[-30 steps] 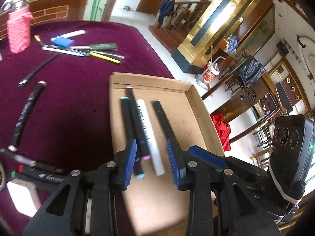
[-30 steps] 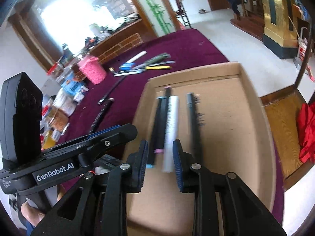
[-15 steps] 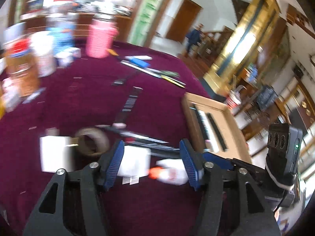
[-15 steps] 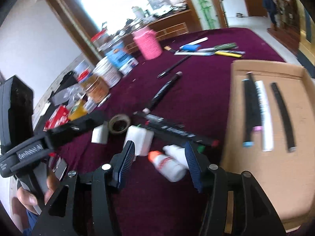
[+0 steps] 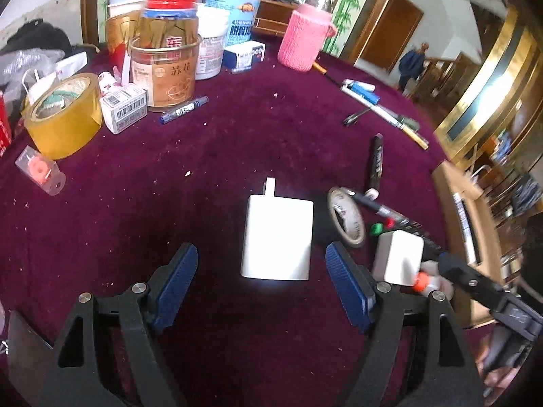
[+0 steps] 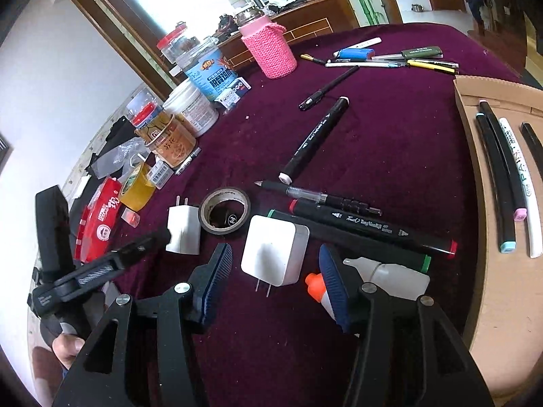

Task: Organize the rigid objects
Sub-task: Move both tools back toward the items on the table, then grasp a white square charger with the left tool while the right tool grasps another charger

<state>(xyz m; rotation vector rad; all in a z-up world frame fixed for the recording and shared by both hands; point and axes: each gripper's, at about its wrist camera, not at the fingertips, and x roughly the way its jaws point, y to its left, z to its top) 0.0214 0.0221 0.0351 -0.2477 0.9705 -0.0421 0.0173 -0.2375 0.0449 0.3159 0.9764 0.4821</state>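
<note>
Flat white charger, 2 prongs, on maroon cloth

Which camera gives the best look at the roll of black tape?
The right wrist view: the black tape roll lies unobstructed, its ring and core showing whole. The left wrist view shows it smaller, foreshortened near the edge.

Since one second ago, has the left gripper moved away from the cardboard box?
Yes. The left gripper left the cardboard box, now at the view's right edge, and hangs over a white charger, its fingers having opened around it.
</note>
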